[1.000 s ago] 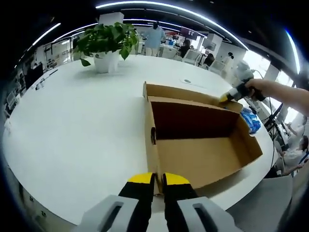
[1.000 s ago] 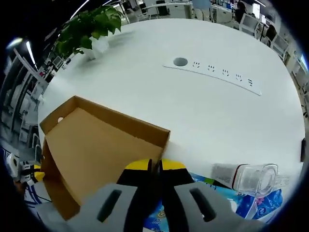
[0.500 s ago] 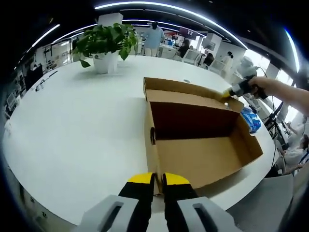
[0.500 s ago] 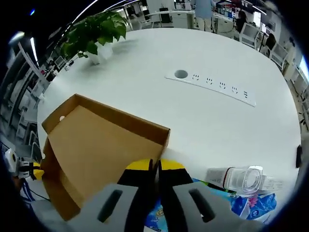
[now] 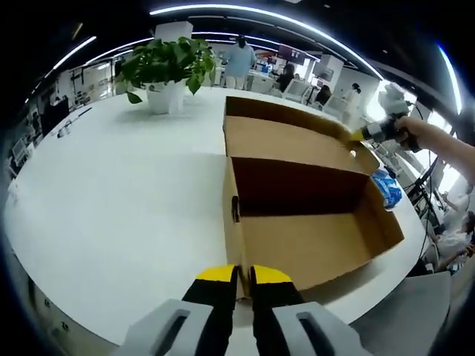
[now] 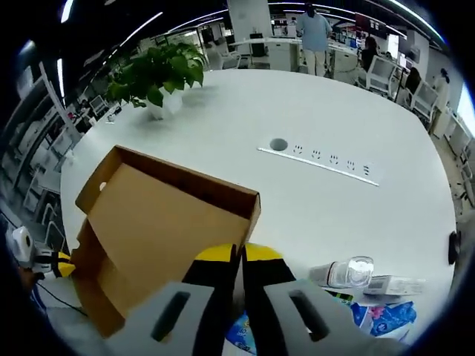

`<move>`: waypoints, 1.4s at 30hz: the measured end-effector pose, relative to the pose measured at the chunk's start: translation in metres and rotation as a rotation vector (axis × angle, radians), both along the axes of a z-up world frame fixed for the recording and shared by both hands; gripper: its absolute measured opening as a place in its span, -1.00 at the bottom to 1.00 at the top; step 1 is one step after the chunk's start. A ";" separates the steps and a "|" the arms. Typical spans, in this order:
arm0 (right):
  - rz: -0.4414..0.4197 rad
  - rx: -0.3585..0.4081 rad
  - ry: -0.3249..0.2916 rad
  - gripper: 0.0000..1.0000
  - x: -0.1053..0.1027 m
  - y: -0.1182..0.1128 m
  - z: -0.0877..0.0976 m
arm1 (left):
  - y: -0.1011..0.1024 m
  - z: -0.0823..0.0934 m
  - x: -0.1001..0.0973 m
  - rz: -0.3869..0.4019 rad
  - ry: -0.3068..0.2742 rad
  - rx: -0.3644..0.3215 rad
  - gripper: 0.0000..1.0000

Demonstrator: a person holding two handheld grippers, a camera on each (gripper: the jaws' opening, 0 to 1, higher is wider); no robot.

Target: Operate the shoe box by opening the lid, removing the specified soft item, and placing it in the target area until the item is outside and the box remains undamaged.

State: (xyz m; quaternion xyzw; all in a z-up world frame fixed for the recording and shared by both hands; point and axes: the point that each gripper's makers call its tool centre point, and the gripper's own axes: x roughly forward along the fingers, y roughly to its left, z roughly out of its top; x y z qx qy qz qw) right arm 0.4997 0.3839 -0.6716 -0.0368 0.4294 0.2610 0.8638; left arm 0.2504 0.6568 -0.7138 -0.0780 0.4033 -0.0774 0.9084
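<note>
Pinching lid (image 6: 159, 222), right gripper (image 6: 238, 256) raised.

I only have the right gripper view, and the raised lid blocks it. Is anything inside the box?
Observer: In the left gripper view the box floor looks like bare cardboard. No soft item is visible, though the far wall is in shadow.
Operator: What is steadying the box?
Observer: The left gripper is clamped on the box's near end wall.
Operator: How does the lid look from that side?
Observer: The lid is raised above the far wall, its inner face toward the left gripper. The right gripper pinches its far corner.
</note>
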 end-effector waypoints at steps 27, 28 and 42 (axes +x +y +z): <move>-0.052 0.156 -0.168 -1.00 -0.047 -0.003 0.067 | -0.004 0.002 -0.004 -0.002 -0.029 -0.020 -0.86; -0.051 0.159 -0.175 -1.00 -0.049 -0.003 0.068 | -0.004 0.002 -0.004 -0.001 -0.030 -0.020 -0.86; -0.083 0.187 -0.272 -1.00 -0.082 -0.013 0.076 | -0.004 0.003 -0.008 0.029 -0.067 -0.054 -0.87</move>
